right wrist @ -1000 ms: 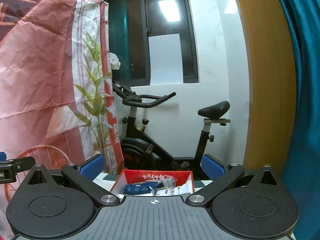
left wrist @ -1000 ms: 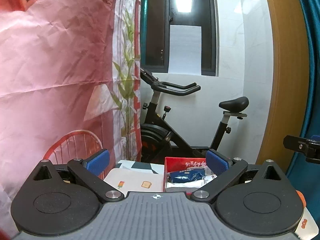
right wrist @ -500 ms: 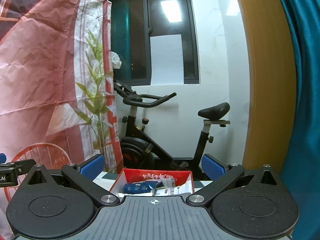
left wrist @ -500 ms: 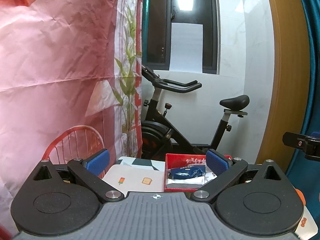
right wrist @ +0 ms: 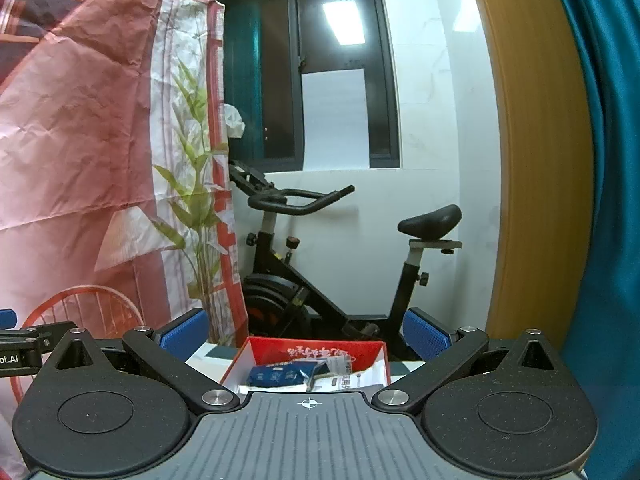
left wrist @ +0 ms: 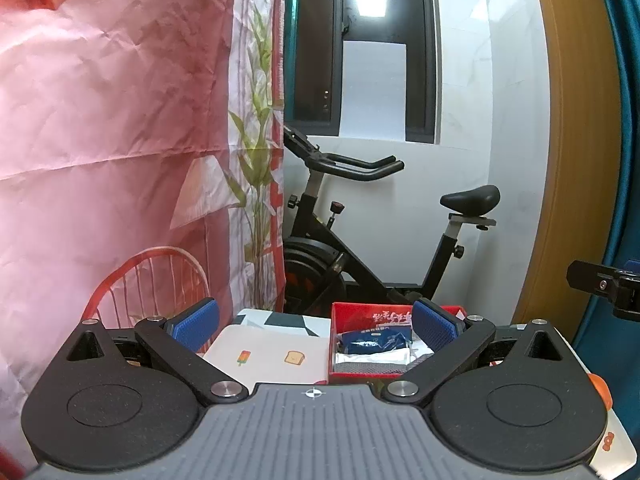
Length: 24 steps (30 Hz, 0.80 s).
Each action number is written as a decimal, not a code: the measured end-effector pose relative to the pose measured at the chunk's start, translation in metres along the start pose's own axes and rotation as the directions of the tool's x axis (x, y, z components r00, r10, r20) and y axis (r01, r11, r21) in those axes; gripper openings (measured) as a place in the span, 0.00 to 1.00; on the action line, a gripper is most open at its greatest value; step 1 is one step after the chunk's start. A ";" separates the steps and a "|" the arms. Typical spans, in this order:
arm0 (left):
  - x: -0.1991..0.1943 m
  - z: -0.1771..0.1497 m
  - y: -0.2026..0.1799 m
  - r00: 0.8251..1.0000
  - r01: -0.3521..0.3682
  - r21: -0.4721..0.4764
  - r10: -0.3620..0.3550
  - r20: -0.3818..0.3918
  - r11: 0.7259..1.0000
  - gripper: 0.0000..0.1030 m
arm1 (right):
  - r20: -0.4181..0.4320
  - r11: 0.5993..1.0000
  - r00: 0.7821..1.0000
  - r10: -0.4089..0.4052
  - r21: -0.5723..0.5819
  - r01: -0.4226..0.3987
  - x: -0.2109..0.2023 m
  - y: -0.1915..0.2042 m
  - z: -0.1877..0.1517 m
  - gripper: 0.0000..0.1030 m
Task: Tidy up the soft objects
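A red box (left wrist: 360, 312) stands on the table ahead, also in the right wrist view (right wrist: 256, 354). It holds a dark blue soft packet (left wrist: 376, 340) (right wrist: 276, 376), white folded items (left wrist: 372, 358) and a grey cloth (left wrist: 372, 369). My left gripper (left wrist: 316, 326) is open and empty, held above the table with the box near its right finger. My right gripper (right wrist: 306, 334) is open and empty, with the box between its fingers and beyond them. The right gripper's edge shows in the left wrist view (left wrist: 608, 284).
A white mat with small food pictures (left wrist: 272, 356) lies left of the box. An exercise bike (left wrist: 360, 240) stands behind the table. A pink printed curtain (left wrist: 120, 120) hangs at left, a teal curtain (right wrist: 600, 200) at right. An orange and white object (left wrist: 604, 420) lies at right.
Both views have tilted down slightly, so the box and mat show more fully. Both grippers stay open and empty.
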<state>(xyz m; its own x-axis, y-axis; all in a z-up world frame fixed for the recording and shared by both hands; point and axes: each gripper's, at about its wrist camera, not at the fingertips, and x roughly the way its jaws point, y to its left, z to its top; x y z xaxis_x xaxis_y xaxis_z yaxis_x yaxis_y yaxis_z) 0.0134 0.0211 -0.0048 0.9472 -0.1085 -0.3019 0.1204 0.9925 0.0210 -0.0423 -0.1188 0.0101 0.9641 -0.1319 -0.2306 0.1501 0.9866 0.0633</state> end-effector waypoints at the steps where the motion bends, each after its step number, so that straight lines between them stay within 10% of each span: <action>1: 0.001 0.001 0.000 1.000 -0.001 0.000 0.001 -0.001 1.000 1.00 | 0.000 1.000 1.000 0.001 0.000 -0.001 0.000 0.000 0.000 1.00; 24: 0.000 0.000 -0.001 1.000 0.006 0.000 -0.006 -0.005 1.000 1.00 | -0.001 1.000 1.000 0.001 -0.001 -0.001 -0.001 0.000 -0.001 1.00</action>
<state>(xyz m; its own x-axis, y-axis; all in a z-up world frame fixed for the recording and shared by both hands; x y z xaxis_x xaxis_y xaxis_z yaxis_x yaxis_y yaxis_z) 0.0134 0.0200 -0.0044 0.9449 -0.1145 -0.3065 0.1265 0.9918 0.0194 -0.0435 -0.1187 0.0096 0.9640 -0.1313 -0.2312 0.1493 0.9868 0.0621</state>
